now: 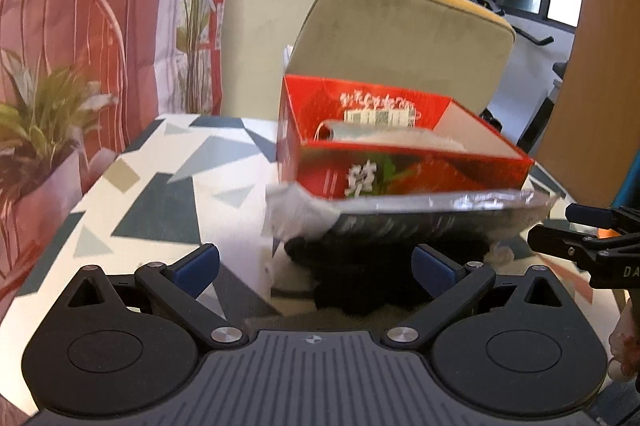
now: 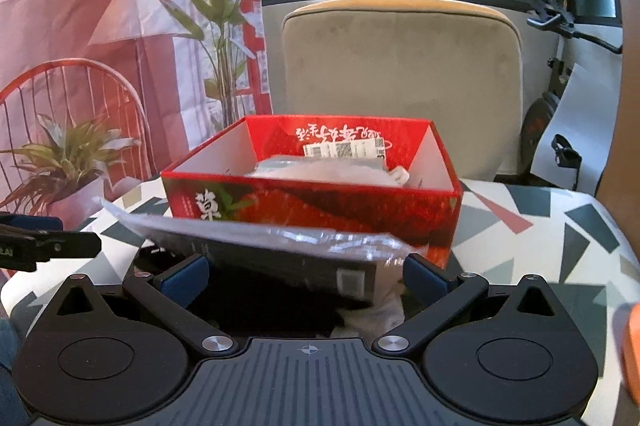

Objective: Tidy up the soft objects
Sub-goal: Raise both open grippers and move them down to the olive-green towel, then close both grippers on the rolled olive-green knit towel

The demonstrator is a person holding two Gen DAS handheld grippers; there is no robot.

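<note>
A red open cardboard box [image 1: 404, 174] [image 2: 312, 202] stands on the patterned table and holds a clear-wrapped soft packet [image 2: 332, 168] [image 1: 400, 138]. A flat plastic-wrapped dark packet [image 1: 424, 218] [image 2: 280, 254] lies in front of the box, over dark fabric [image 1: 360, 282]. My left gripper [image 1: 316, 262] is open, its fingers either side of the packet's near end and the fabric. My right gripper [image 2: 306, 276] is open, fingers astride the packet's other end. Each gripper shows at the edge of the other's view, the right one [image 1: 592, 238] and the left one [image 2: 44, 242].
The table [image 1: 160, 186] [image 2: 540, 238] has a geometric-print cloth. A beige upholstered chair [image 1: 400, 38] [image 2: 400, 74] stands behind the box. A printed backdrop with plants [image 1: 60, 66] hangs at the left. An exercise bike [image 2: 560, 86] is at the right.
</note>
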